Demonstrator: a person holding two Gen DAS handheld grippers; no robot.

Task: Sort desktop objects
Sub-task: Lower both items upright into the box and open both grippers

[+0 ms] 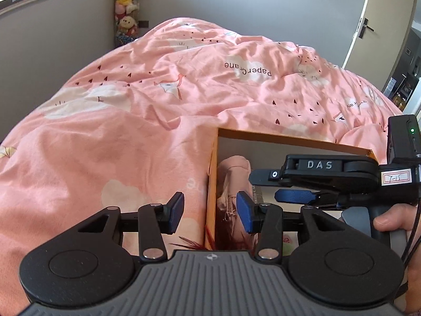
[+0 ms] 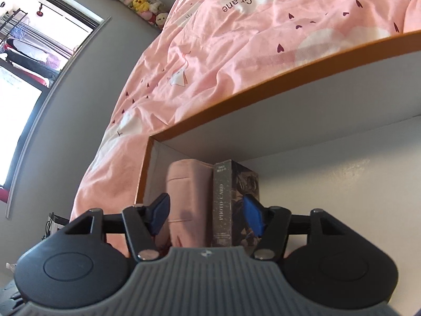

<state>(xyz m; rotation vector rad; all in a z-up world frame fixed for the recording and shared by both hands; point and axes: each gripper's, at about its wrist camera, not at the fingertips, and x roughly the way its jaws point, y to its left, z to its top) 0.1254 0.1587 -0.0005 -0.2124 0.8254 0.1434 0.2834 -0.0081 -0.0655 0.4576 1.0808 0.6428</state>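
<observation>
An orange-edged box (image 1: 289,138) with white inner walls lies on the pink bedcover; it also shows in the right wrist view (image 2: 263,84). Inside stand a pink case (image 2: 188,192) and a dark "PHOTO CARD" box (image 2: 223,205) side by side at the box's left end. The pink case also shows in the left wrist view (image 1: 231,181). My left gripper (image 1: 209,212) is open and empty, straddling the box's left wall. My right gripper (image 2: 206,214) is open, its fingers either side of the pink case and card box. It also shows in the left wrist view (image 1: 294,197).
The pink patterned duvet (image 1: 158,100) covers the bed all around the box. A grey wall, a window (image 2: 34,52) and a column of plush toys (image 1: 126,8) stand behind. A door (image 1: 379,21) is at the far right.
</observation>
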